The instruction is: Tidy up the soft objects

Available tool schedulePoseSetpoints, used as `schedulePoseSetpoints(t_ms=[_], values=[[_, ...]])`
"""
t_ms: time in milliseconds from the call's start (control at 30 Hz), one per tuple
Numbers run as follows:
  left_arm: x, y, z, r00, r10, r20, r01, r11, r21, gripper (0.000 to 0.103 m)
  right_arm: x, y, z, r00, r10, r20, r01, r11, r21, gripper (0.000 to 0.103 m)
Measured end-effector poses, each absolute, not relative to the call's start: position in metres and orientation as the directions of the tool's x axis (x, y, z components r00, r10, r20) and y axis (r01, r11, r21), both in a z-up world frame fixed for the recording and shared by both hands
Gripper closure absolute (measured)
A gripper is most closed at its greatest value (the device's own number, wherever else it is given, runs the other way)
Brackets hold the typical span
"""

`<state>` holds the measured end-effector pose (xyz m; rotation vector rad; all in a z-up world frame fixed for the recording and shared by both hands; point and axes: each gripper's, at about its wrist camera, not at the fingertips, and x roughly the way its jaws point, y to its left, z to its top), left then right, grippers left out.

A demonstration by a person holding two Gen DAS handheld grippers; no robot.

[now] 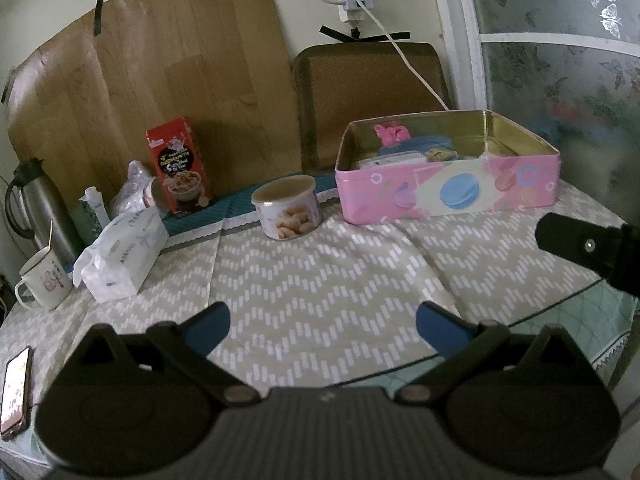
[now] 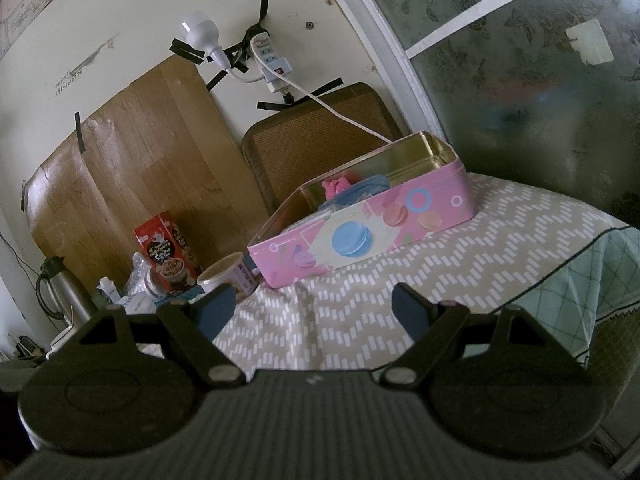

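Note:
A pink macaron-print tin point(image 1: 448, 192) stands open at the back right of the table, also in the right wrist view point(image 2: 360, 240). Inside lie a pink soft item point(image 1: 390, 134), a blue soft item point(image 1: 424, 144) and some small packets. The pink item point(image 2: 336, 188) and blue item point(image 2: 360, 192) show over the rim in the right wrist view. My left gripper point(image 1: 322, 326) is open and empty above the tablecloth, well short of the tin. My right gripper point(image 2: 312, 312) is open and empty, tilted, near the table's front; part of it shows at the right edge of the left wrist view point(image 1: 576, 244).
A snack can point(image 1: 286, 206), a red cereal box point(image 1: 180, 168), a tissue pack point(image 1: 124, 256), a mug point(image 1: 42, 280), a thermos point(image 1: 40, 208) and a phone point(image 1: 16, 392) stand along the left. A chair back point(image 1: 368, 92) stands behind the table. The table edge point(image 1: 580, 320) runs at right.

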<state>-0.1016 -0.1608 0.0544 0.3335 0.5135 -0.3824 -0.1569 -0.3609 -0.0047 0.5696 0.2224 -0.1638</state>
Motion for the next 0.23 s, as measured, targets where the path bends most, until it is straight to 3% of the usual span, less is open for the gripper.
schedulePoseSetpoints(t_ms=[233], values=[[-0.1045, -0.1576, 0.057, 0.797, -0.32, -0.512, 0.467, 0.864, 0.187, 0.0, -0.157, -0.3605, -0.0047, 0.963, -0.092, -0.253, 0.215, 0.831, 0.514, 0.016]])
